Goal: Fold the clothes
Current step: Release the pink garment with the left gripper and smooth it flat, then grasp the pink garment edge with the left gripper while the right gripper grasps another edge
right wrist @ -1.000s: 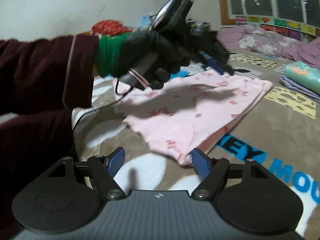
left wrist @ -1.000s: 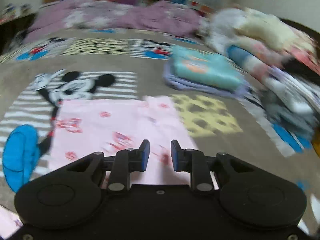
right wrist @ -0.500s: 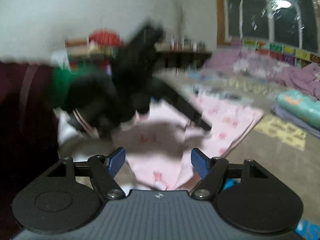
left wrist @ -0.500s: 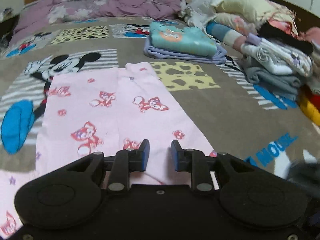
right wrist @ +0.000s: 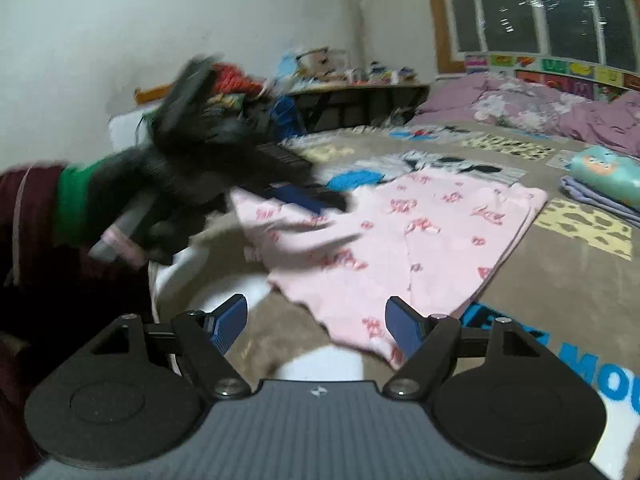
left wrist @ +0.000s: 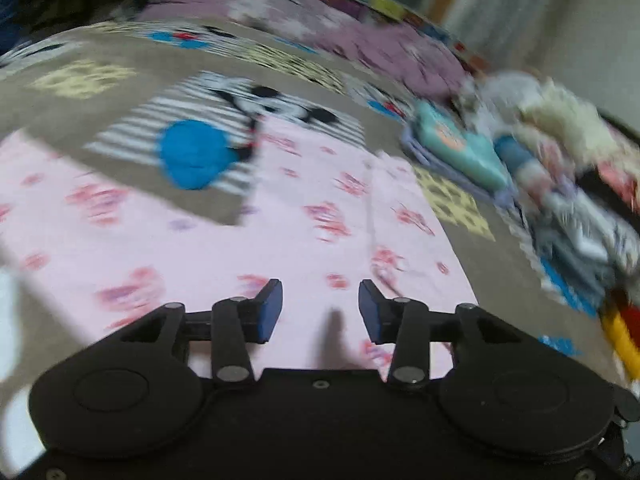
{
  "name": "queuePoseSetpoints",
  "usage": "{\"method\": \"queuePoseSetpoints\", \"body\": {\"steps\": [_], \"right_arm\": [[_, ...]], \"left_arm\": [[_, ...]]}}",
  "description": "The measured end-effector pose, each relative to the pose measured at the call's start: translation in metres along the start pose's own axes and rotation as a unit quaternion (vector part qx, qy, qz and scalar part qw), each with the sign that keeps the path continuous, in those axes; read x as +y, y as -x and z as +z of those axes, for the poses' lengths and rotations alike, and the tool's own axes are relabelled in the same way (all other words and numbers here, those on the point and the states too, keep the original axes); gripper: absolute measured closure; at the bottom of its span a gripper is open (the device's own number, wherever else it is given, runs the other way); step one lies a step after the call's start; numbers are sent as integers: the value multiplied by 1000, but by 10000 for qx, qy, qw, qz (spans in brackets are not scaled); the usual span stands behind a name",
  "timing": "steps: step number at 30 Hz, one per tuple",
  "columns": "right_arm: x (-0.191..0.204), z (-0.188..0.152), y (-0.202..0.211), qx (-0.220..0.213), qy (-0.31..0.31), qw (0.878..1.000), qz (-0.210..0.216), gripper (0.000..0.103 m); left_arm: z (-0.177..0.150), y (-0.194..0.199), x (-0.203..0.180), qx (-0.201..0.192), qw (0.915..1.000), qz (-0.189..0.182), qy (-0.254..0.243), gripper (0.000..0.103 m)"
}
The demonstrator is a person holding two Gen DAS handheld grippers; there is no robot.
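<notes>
A pink garment with a red print (left wrist: 312, 216) lies flat on the brown Mickey Mouse blanket (left wrist: 120, 68); it also shows in the right wrist view (right wrist: 400, 240). My left gripper (left wrist: 320, 310) is open and empty, just above the garment's near part. In the right wrist view the left gripper (right wrist: 316, 202) is blurred, held by a black-gloved hand over the garment's left side. My right gripper (right wrist: 316, 320) is wide open and empty, just short of the garment's near edge.
A folded teal and lilac stack (left wrist: 460, 152) lies right of the garment, also in the right wrist view (right wrist: 604, 180). A pile of mixed clothes (left wrist: 568, 184) sits at the far right. A purple duvet (right wrist: 540, 108) lies at the back. A cluttered shelf (right wrist: 340, 84) stands by the wall.
My left gripper has opened wider and swung left and down over the garment. My right gripper has stayed wide open, now closer to the garment's near edge.
</notes>
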State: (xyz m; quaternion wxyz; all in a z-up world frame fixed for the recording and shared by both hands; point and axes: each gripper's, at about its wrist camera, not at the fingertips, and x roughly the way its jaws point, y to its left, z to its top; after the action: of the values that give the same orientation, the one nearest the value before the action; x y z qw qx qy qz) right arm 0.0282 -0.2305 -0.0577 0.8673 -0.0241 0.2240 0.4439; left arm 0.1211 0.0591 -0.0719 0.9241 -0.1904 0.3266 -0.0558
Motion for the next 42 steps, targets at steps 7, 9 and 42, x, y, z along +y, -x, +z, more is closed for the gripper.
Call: {"method": "queuePoseSetpoints", "body": {"steps": [7, 9, 42], "right_arm": [[-11, 7, -5, -576, -897, 9938, -318, 27], [-15, 9, -8, -681, -1216, 9896, -358, 27], [-71, -7, -34, -1231, -2942, 9475, -240, 27]], "left_arm": [[-6, 48, 72, -410, 9912, 234, 1237, 60], [-9, 58, 93, -501, 9848, 311, 1635, 60], [51, 54, 171, -1784, 9551, 223, 2356, 103]]}}
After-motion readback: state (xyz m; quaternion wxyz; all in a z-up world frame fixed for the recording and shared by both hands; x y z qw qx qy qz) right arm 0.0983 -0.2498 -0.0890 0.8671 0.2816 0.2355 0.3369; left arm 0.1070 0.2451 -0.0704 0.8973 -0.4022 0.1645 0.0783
